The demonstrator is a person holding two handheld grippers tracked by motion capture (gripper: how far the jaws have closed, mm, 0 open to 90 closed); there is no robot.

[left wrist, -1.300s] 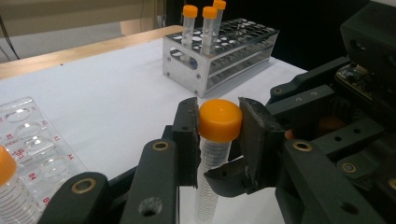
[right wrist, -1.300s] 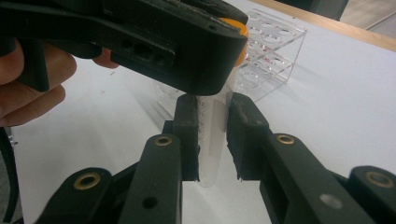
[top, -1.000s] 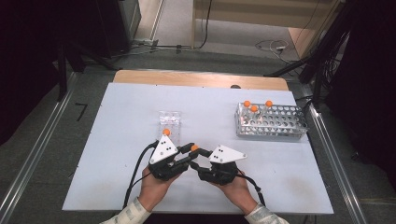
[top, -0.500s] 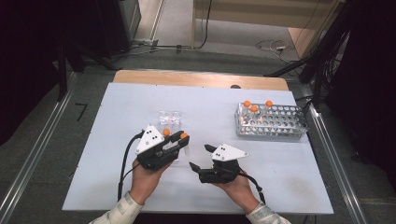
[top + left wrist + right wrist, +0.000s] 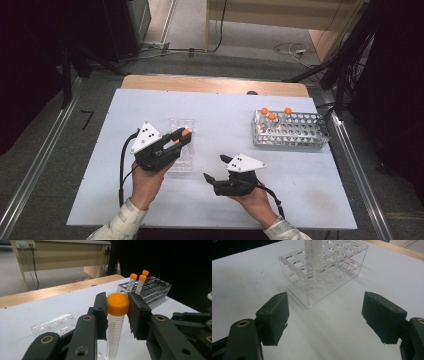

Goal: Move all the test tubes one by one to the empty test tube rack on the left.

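My left gripper (image 5: 176,138) is shut on a clear graduated tube (image 5: 113,330), its pads pressing just under the orange cap (image 5: 118,303). It holds the tube upright over the clear plastic rack (image 5: 181,159). In the right gripper view the tube (image 5: 312,255) hangs at that rack (image 5: 324,270); I cannot tell whether its tip is in a hole. My right gripper (image 5: 215,168) rests low on the table to the right of the rack. Its jaws have just been opening and now stand wide (image 5: 325,315), with nothing between them.
A second perforated rack (image 5: 295,132) stands at the back right with three orange-capped tubes (image 5: 272,116) in its left end; it is also in the left gripper view (image 5: 155,288). A wooden strip (image 5: 215,85) borders the table's far edge.
The two grippers were together at the table's middle front. The left one has since moved left and up with the tube, over the clear rack. The right jaws have spread wider.
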